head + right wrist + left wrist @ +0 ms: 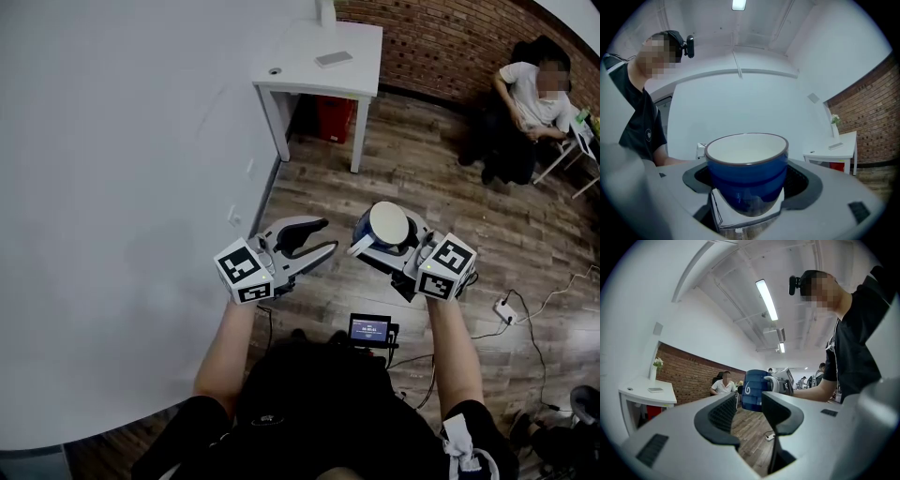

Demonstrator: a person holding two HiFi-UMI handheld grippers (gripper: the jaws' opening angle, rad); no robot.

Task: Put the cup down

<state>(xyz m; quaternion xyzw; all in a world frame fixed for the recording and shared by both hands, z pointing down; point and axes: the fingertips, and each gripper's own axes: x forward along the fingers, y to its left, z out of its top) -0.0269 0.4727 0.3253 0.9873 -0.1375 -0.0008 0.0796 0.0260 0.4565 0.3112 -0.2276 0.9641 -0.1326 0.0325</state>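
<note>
A blue cup (387, 228) with a white inside and a white handle is held in the air over the wooden floor. My right gripper (382, 242) is shut on it, one jaw on each side of its body. In the right gripper view the cup (746, 161) stands upright between the dark pads (799, 180) and looks empty. My left gripper (317, 237) hangs just left of the cup, open, with nothing between its jaws. In the left gripper view the cup (754, 390) shows beyond the parted fingertips of that gripper (746, 414).
A white table (309, 82) stands at the back by the wall, with a flat grey thing (334, 58) on it and a red box (333, 117) beneath. A person sits at the right (530, 94). A power strip (506, 309) and cables lie on the floor.
</note>
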